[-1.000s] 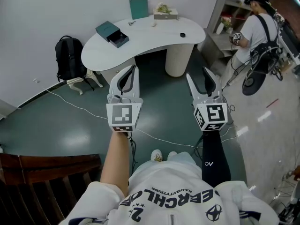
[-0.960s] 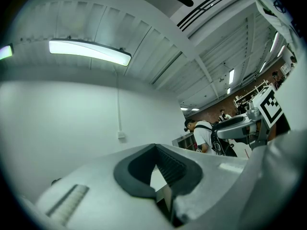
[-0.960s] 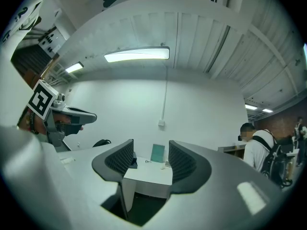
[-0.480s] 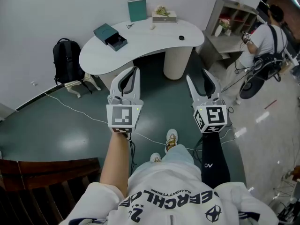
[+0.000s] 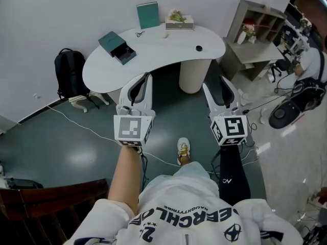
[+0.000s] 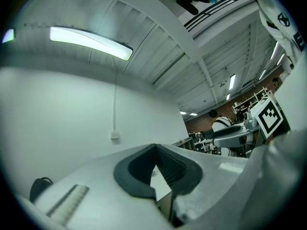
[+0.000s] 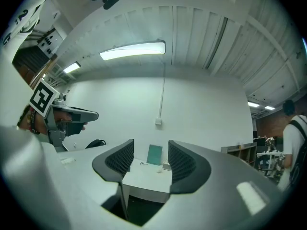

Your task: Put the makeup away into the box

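A white curved table (image 5: 168,52) stands ahead of me, some way off. On it lie a teal box (image 5: 118,44) with its drawer pulled out, an upright teal lid (image 5: 148,15), and small makeup items: a black round one (image 5: 199,48) and a pale one (image 5: 167,34). My left gripper (image 5: 144,76) is held in the air short of the table, shut and holding nothing. My right gripper (image 5: 213,81) hovers beside it, open and empty. In the right gripper view the table (image 7: 144,174) and teal lid (image 7: 155,154) show between the jaws.
A black backpack (image 5: 69,70) leans by the wall left of the table. A grey shelf unit (image 5: 255,29) stands at the right, with a person (image 5: 312,68) near the frame edge. A cable (image 5: 76,119) crosses the green floor. A wooden chair (image 5: 51,198) is at bottom left.
I have stepped towards the table, one foot now forward. The person at the right has moved further right, mostly out of view. Both grippers keep their pose.
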Demonstrator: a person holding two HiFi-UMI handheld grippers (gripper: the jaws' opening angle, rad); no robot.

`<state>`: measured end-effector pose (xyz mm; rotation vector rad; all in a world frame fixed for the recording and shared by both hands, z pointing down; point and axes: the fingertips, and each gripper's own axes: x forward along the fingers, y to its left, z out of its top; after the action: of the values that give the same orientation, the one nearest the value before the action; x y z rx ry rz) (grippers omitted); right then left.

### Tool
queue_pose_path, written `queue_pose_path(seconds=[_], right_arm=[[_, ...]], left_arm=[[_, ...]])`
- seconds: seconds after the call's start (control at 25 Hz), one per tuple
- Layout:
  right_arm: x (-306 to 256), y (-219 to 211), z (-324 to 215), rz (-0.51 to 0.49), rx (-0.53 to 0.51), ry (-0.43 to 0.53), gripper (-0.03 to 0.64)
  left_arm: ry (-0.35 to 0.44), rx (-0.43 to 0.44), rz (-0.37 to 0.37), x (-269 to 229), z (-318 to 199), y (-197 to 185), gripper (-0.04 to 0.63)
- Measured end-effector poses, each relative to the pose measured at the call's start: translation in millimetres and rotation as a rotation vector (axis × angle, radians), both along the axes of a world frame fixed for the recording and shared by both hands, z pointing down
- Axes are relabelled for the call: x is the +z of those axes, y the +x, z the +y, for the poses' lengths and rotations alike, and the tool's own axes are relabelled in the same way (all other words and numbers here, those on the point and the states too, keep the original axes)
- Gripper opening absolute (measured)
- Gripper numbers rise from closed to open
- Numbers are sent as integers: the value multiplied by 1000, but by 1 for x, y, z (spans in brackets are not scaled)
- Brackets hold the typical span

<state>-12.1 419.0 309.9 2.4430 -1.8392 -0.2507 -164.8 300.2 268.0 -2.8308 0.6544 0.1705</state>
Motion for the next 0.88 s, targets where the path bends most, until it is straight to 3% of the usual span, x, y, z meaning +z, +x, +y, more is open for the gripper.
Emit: queue_pose_path(seconds=[0.56,0.88], right_arm=[[-3,147,-107,5,-51,11,252],[0,189,-164,3,-109,1,252]], left_arm=[[13,-38,4,-6,-95,141,8],[9,-70,-13,-1,-141,188,8]])
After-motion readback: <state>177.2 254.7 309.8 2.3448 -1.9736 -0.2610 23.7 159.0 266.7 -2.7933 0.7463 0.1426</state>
